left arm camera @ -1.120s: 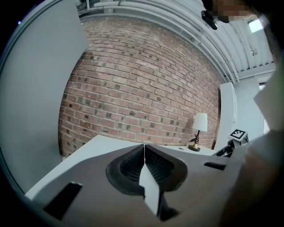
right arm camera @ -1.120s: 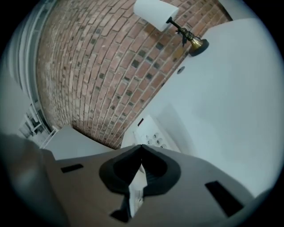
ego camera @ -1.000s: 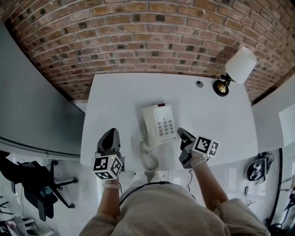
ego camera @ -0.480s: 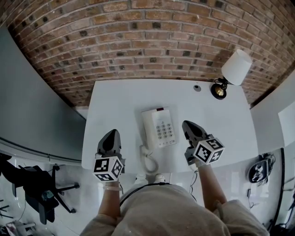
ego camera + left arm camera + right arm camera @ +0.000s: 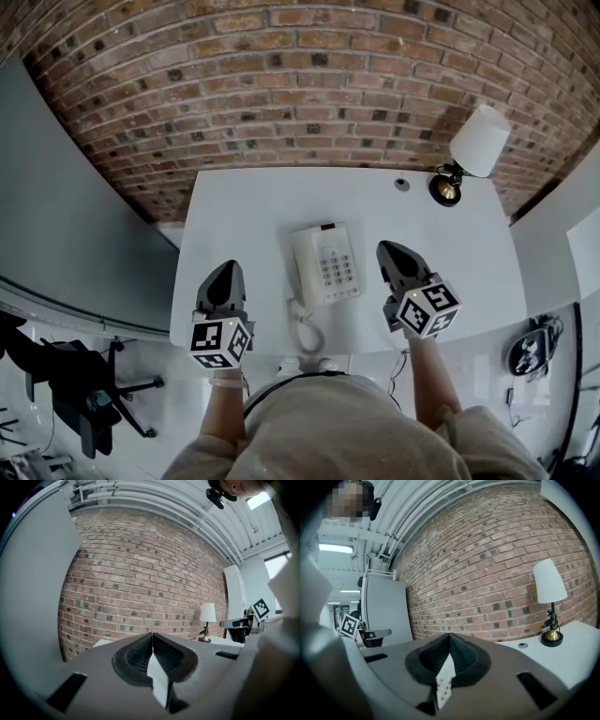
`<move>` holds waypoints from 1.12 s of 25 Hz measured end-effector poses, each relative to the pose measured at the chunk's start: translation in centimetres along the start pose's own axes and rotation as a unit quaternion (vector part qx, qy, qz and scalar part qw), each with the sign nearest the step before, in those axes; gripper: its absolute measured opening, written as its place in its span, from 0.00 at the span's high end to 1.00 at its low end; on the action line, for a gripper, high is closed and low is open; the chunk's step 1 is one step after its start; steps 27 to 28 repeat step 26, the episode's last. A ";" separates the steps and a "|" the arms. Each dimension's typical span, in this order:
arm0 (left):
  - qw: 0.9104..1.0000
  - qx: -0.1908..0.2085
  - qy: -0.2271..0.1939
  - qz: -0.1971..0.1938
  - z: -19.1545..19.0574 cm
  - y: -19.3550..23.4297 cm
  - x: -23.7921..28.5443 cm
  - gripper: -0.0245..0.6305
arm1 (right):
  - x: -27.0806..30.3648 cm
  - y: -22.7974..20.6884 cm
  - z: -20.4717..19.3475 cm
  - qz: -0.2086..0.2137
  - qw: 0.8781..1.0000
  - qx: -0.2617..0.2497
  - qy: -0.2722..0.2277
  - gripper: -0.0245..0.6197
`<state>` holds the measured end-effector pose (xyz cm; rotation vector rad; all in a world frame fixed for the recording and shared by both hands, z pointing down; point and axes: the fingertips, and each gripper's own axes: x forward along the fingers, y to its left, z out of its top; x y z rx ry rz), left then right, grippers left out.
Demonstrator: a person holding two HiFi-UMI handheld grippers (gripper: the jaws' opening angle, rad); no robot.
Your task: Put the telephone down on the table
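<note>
The white telephone (image 5: 324,264) lies flat on the white table (image 5: 244,202), its handset resting on the cradle at the left side and its coiled cord (image 5: 306,328) trailing over the near edge. My right gripper (image 5: 385,247) hovers just right of the phone, shut and empty, pointing away from me. My left gripper (image 5: 223,268) is shut and empty at the table's near left, apart from the phone. In the right gripper view the gripper (image 5: 450,637) has its jaws meeting, with the keypad (image 5: 443,686) showing below them. The left gripper (image 5: 152,637) also shows its jaws closed together.
A lamp (image 5: 480,141) with a white shade and brass base stands at the table's far right corner, with a small round cap (image 5: 402,185) beside it. A brick wall (image 5: 281,84) runs behind the table. An office chair (image 5: 84,384) stands on the floor at the left.
My right gripper has drawn away from the phone's right edge, moving right and turning to point toward the wall. The left gripper and the phone have stayed put.
</note>
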<state>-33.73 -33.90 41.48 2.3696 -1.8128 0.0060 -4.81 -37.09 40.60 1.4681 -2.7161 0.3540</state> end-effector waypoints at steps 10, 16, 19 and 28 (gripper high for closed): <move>1.000 0.006 -0.006 0.003 0.5 0.5 -0.1 0.95 | 0.3 -0.1 0.3 -0.008 1.000 -0.010 -0.003 0.96; 1.000 0.008 -0.003 0.005 0.4 0.6 -0.2 0.95 | 0.6 -0.1 0.2 -0.006 1.000 -0.012 -0.003 0.96; 1.000 0.012 -0.004 0.008 0.4 0.9 -0.5 0.95 | 0.9 0.0 0.4 -0.007 1.000 -0.015 -0.007 0.96; 1.000 0.012 -0.006 0.017 0.3 2.0 -1.0 0.95 | 1.6 0.3 0.0 -0.007 1.000 -0.011 -0.009 0.96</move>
